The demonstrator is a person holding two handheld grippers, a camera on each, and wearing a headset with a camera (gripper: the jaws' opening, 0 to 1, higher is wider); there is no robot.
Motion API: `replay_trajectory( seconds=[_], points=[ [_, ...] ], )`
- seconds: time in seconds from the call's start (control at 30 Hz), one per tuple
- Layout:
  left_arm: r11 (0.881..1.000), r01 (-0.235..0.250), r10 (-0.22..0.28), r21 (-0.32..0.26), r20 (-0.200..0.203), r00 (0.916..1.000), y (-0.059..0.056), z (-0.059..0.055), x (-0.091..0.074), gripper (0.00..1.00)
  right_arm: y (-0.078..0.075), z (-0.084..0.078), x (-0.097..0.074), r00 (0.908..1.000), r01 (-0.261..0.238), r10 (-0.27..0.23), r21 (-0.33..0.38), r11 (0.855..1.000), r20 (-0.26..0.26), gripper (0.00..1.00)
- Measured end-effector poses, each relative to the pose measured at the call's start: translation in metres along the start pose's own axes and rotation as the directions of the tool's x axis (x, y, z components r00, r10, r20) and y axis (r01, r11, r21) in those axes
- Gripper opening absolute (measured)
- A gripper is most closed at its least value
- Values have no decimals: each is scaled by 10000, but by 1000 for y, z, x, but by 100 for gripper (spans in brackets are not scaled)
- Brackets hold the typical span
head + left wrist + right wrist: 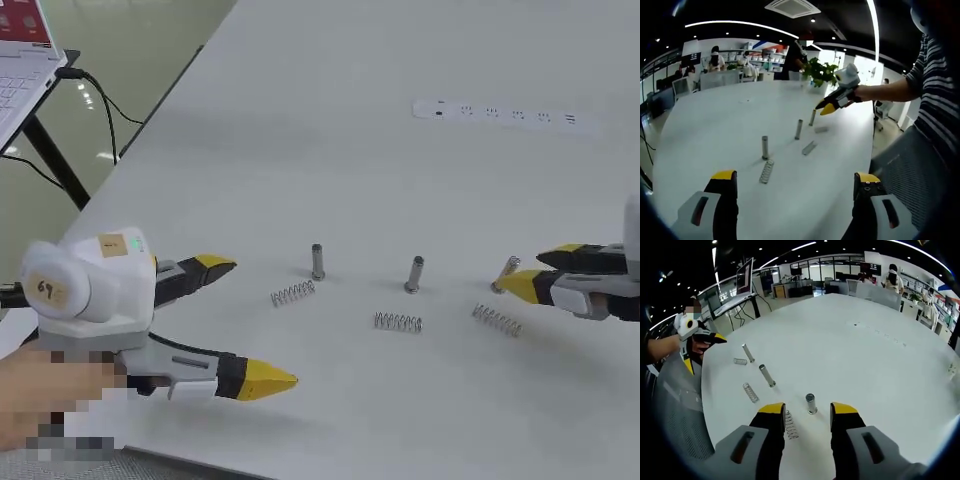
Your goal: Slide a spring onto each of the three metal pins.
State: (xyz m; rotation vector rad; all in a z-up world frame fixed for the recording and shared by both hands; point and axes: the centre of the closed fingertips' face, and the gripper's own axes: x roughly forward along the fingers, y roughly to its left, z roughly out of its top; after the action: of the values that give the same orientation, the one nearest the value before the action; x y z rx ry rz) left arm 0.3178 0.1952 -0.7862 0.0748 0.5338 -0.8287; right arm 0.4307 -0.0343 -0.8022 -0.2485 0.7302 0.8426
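Three short metal pins stand upright in a row on the white table: left pin (317, 262), middle pin (415, 274), right pin (505, 273). A loose spring lies flat in front of each: left spring (292, 294), middle spring (398, 322), right spring (497, 320). My left gripper (245, 322) is wide open and holds nothing, a short way left of the left pin (765, 147) and its spring (766, 171). My right gripper (808, 408) is open too, its tips close on either side of the right pin (811, 403), with the right spring (790, 424) by its left finger.
A white power strip (505, 113) lies at the far right of the table. A laptop (25, 60) on a stand with a black cable sits beyond the table's left edge (150, 125). A person's striped sleeve (935, 100) shows on the right.
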Motion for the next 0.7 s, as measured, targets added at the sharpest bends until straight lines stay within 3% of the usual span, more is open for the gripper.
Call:
replay_trajectory(
  seconds=[0.4, 0.7],
  points=[
    [10000, 3, -3, -32, -10, 10000, 0, -2, -1, 94, 16, -15, -1, 9960, -505, 405, -1258, 9908, -802, 31],
    [10000, 17, -17, -19, -46, 10000, -1, -3, -1, 94, 29, -30, 4, 9836, -1078, 661, -2531, 9614, -1677, 27]
  ],
)
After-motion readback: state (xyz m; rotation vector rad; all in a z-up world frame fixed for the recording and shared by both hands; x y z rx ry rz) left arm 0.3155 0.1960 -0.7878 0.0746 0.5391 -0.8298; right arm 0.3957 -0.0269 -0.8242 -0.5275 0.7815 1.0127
